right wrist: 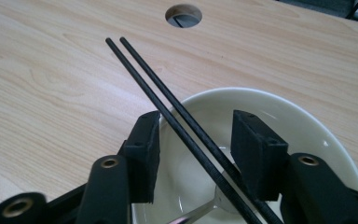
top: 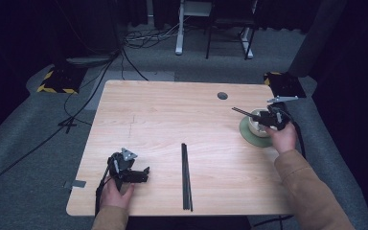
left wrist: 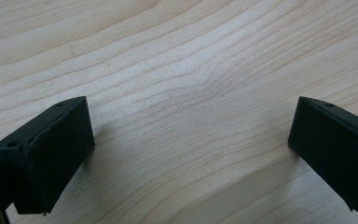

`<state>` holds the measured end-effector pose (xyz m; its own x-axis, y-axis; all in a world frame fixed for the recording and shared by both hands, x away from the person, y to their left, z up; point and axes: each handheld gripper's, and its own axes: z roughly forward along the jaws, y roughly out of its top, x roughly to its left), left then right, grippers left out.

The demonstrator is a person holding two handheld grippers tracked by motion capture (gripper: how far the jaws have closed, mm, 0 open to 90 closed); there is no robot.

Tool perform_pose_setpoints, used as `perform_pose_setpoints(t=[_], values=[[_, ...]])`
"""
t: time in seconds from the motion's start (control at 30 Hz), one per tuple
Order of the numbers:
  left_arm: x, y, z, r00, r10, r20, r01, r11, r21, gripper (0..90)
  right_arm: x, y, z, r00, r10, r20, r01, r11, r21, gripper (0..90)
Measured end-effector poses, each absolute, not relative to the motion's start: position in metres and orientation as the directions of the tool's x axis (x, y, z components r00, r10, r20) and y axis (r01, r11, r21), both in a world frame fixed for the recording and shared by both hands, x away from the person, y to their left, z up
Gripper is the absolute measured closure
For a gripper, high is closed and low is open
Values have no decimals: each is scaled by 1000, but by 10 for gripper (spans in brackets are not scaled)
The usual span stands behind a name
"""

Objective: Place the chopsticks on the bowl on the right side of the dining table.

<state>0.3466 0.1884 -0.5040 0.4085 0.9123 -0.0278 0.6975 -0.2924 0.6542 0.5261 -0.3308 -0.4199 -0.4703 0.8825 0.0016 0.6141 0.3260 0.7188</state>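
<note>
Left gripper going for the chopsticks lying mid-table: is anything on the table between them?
Nothing visible. The left gripper sits open low over bare wood, and the table between it and the chopsticks lying flat looks clear. The bowl, with a second chopstick pair resting in it, sits far right by the right gripper.

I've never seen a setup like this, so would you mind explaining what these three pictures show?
A person sits at a wooden table, holding a two-jaw grasping tool in each hand. The high view looks down from above; the other two come from cameras riding on each tool. The left tool rests near the table's front edge, jaws open on bare wood. The right tool is over a cream bowl on a green saucer; a pair of black chopsticks lies between its open jaws, and a spoon is inside. Another black pair lies mid-table.
</note>
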Motion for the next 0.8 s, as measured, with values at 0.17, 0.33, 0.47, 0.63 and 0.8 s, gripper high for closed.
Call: perform_pose_setpoints(t=[0.17, 0.33, 0.47, 0.63, 0.8], values=[[347, 188, -504, 410, 912, -27, 697, -294, 654, 3, 521, -331, -421, -502, 865, -5, 603, 354, 715, 564], [347, 189, -504, 411, 911, -24, 696, -296, 654, 3, 515, -330, -419, -537, 843, -3, 592, 380, 711, 582], [347, 189, -504, 410, 912, -26, 696, -295, 654, 3, 508, -330, -418, -555, 832, 13, 584, 378, 718, 582], [347, 189, -504, 412, 911, -25, 696, -297, 653, 3, 498, -340, -411, -541, 841, 3, 566, 361, 742, 567], [347, 188, -504, 410, 912, -26, 696, -294, 654, 3, 482, -365, -398, -494, 869, -23, 530, 322, 784, 544]])
